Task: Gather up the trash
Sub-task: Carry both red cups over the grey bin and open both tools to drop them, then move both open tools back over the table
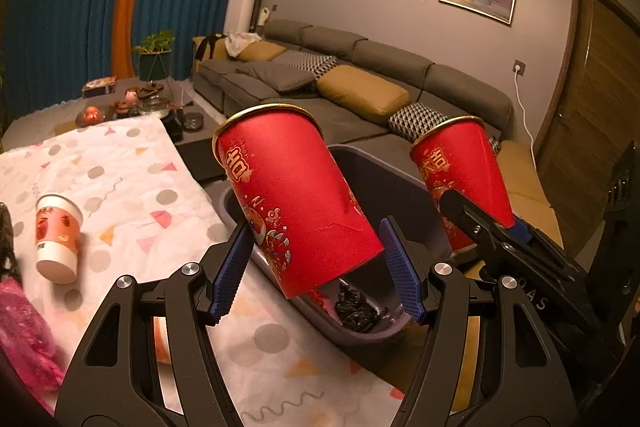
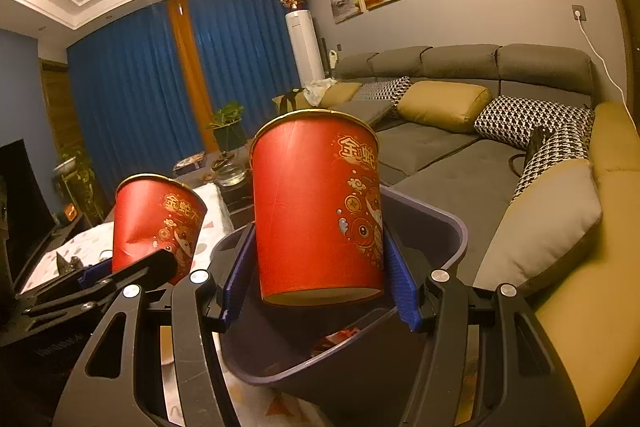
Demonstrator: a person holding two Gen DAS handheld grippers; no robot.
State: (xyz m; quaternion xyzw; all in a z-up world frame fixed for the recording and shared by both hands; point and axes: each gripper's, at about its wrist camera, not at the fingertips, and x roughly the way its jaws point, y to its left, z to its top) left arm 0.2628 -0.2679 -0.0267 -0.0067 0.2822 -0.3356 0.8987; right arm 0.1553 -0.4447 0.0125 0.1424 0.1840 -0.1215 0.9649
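Left wrist view: the left claw (image 1: 316, 267) pinches a red paper cup (image 1: 296, 199) between its blue pads, low on the cup's body; the cup tilts, rim up and to the left, base hanging over the grey bin (image 1: 360, 335). The bin stands just off the edge of the counter (image 1: 132, 187), which is covered with a white patterned cloth. Inside the bin lie a crumpled black wrapper (image 1: 356, 311) and a scrap of red material. To the right in this view, the right claw (image 1: 480, 223) holds a second red cup (image 1: 464, 179), also above the bin — the two cups are near each other but apart.

On the counter, well to the left, a white-and-orange paper cup (image 1: 58, 239) lies tipped on its side. A pink item (image 1: 24, 331) sits at the near left edge; its nature cannot be determined.

Right wrist view: the right claw (image 2: 320, 283) grips its red cup (image 2: 316, 211) near upright, pads on both sides of the lower body, over the bin (image 2: 456, 239). The left cup (image 2: 158, 223) shows at left, held by the left claw (image 2: 132, 267). A grey sofa (image 2: 440, 155) lies beyond.
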